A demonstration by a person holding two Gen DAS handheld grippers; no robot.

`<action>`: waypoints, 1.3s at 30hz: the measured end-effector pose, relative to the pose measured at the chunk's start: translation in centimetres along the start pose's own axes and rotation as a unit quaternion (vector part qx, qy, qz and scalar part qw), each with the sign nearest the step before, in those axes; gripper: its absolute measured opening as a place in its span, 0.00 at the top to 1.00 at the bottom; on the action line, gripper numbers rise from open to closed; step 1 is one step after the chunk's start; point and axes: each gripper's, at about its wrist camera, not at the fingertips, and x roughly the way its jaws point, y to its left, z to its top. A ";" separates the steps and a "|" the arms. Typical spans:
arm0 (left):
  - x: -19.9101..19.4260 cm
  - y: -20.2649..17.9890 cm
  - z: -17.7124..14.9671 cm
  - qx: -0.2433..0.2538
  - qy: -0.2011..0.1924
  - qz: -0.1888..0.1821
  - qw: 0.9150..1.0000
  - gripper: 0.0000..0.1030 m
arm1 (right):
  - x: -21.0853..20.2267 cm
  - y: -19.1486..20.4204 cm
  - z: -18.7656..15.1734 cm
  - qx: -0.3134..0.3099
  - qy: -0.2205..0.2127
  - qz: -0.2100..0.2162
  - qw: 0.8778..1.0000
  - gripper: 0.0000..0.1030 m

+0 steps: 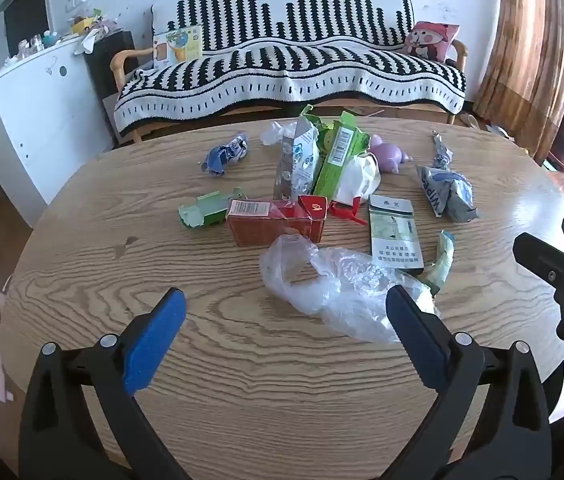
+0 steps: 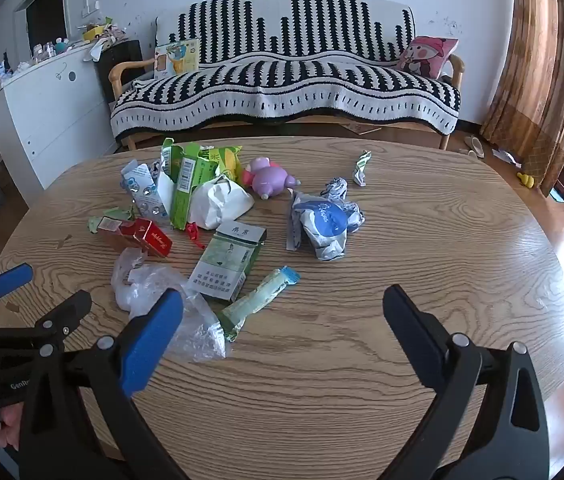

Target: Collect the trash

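Nothing is gripped yet: left gripper (image 1: 285, 312) and right gripper (image 2: 282, 312) are held released; the clear plastic bag (image 1: 322, 280) ahead should be approached.

Daylight is coming in from the right, past the curtain (image 2: 538, 80), and is glaring white off the table (image 2: 554, 256) edge and floor there. Room is looking bright, colours slightly cool. Left side is sitting dimmer. Shadows under the trash are staying soft. Fisheye is bending the table and sofa (image 1: 290, 68); corners are vignetting black. Focus is holding sharp centre, softening at edges.
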 end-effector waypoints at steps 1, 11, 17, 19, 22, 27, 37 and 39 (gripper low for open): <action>0.0 0.0 0.0 0.000 0.000 -0.001 1.000 0.06 | 0.0 0.0 0.0 0.000 -0.001 0.000 1.000 0.06; -0.2 0.1 0.4 -0.003 0.001 -0.005 1.000 0.06 | 0.0 -0.1 -0.1 0.001 -0.002 0.001 1.000 0.06; -0.2 0.0 0.5 -0.004 0.002 -0.005 1.000 0.06 | 0.0 -0.1 -0.1 0.001 -0.002 0.001 1.000 0.06; -0.1 0.0 0.5 -0.005 0.002 -0.005 1.000 0.06 | 0.1 -0.1 -0.1 0.001 -0.002 0.001 1.000 0.06; -0.1 0.0 0.5 -0.005 0.002 -0.005 1.000 0.06 | 0.1 -0.1 -0.1 0.001 -0.002 0.001 1.000 0.06; -0.1 0.0 0.4 -0.005 0.001 -0.005 1.000 0.06 | 0.0 -0.2 -0.1 0.001 -0.002 0.002 1.000 0.06; -0.1 0.0 0.4 -0.005 0.002 -0.005 1.000 0.06 | 0.1 -0.2 -0.1 0.002 -0.002 0.002 1.000 0.06; -0.1 0.0 0.4 -0.005 0.002 -0.005 1.000 0.06 | 0.1 -0.2 -0.1 0.002 -0.002 0.002 1.000 0.06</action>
